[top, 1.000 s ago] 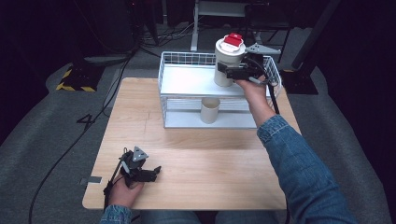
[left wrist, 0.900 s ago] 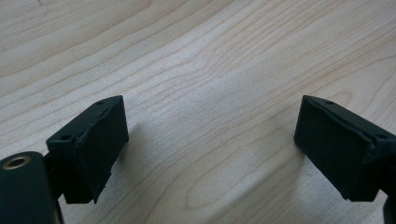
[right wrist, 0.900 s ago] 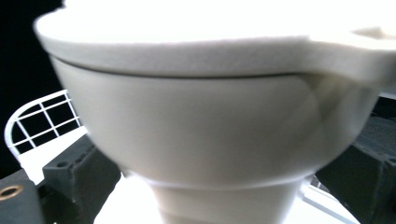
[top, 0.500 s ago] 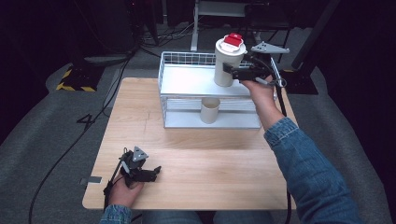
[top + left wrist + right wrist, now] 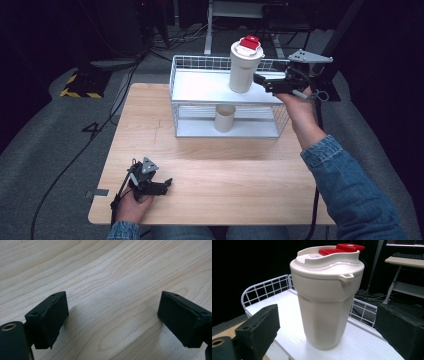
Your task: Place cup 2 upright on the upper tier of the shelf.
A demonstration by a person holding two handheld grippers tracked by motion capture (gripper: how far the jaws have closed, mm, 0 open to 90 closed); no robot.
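Tumbler [image 5: 245, 66] stands upright on the rack's [image 5: 200, 87] top shelf. Right tool [image 5: 264, 82] sits just beside it, jaws apart, not gripping. Left tool [image 5: 162, 185] lies open and empty on the desk [image 5: 240, 170], well away from the rack.

A wire rack [image 5: 195, 67] stands at the far middle of the table [image 5: 210, 175], with a tumbler [image 5: 243, 70] upright on its top shelf [image 5: 200, 87], toward the right end. A cup [image 5: 225, 118] stands on the lower shelf, below and slightly left of the tumbler. The right gripper [image 5: 265, 82] is held level just right of the tumbler, apart from it, jaws to either side in the right gripper view. The left gripper [image 5: 159, 186] rests on the table's near left corner, well apart from the rack.
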